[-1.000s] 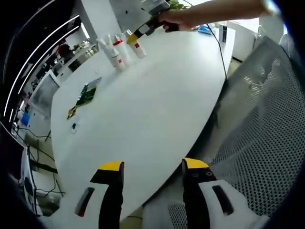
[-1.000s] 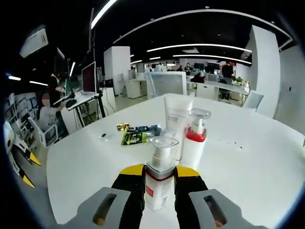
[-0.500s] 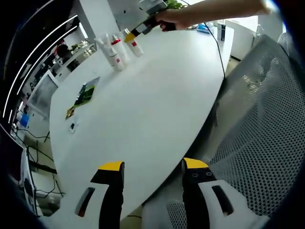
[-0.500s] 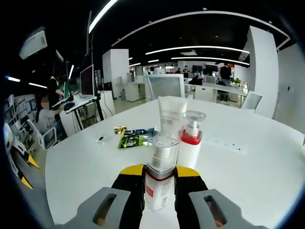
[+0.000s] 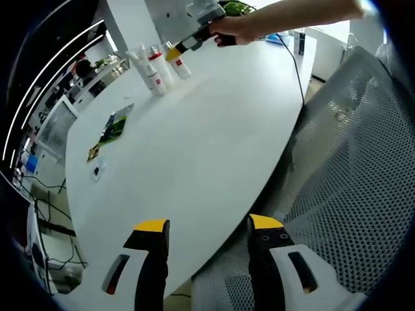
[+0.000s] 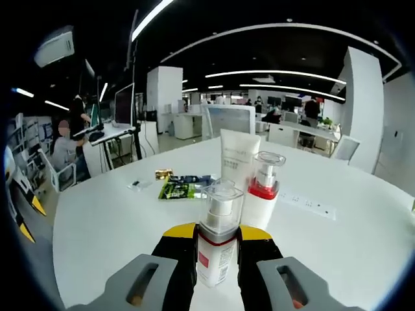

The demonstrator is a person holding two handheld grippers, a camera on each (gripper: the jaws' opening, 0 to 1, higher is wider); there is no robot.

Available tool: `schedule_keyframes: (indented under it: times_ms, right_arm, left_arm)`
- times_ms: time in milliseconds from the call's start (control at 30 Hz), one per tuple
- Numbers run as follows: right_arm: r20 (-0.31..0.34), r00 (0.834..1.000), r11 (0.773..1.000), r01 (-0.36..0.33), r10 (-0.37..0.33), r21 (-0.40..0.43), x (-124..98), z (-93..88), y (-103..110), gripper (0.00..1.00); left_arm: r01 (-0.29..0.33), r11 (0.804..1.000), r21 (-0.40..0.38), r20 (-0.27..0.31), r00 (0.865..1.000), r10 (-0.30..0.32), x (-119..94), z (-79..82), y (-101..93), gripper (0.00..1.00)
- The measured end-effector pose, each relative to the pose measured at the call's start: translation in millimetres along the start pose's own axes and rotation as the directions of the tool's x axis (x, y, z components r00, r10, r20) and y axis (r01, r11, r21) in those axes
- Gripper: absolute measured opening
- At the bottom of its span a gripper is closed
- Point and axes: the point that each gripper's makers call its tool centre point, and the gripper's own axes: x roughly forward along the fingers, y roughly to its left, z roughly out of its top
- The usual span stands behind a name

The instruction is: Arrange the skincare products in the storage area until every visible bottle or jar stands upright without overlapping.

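A clear-capped pump bottle [image 6: 216, 249] with a red band stands upright between my right gripper [image 6: 217, 232], whose jaws are shut on its body. Just behind it stand a white tube [image 6: 238, 162] and a pump bottle with a red collar [image 6: 262, 191], both upright and side by side. In the left gripper view the same group shows far across the white table [image 5: 194, 149]: the tube [image 5: 139, 57], the red-collared bottle [image 5: 155, 68] and the held bottle [image 5: 183, 67], with the right gripper [image 5: 176, 50] in a person's hand. My left gripper [image 5: 209, 227] hangs open over the table's near edge.
Green snack packets [image 6: 181, 188] and a small flat item [image 6: 137, 184] lie left of the bottles. A power strip [image 6: 311, 201] lies to the right. A grey mesh chair [image 5: 363, 168] stands beside the table. A cable [image 5: 295, 55] runs over the far end. Desks and a seated person [image 6: 65, 149] are beyond.
Both views have shifted slightly with the hands. The right gripper stays shut on the pump bottle and the left stays open.
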Motion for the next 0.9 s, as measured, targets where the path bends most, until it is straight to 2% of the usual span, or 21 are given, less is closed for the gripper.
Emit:
schedule_keyframes:
  times_ms: [900]
  right_arm:
    - [0.014, 1.000, 1.000, -0.011, 0.011, -0.022, 10, -15.4, 1, 0.16]
  left_arm:
    - [0.014, 1.000, -0.002, -0.013, 1.000, -0.014, 1, -2.4, -2.3, 0.44]
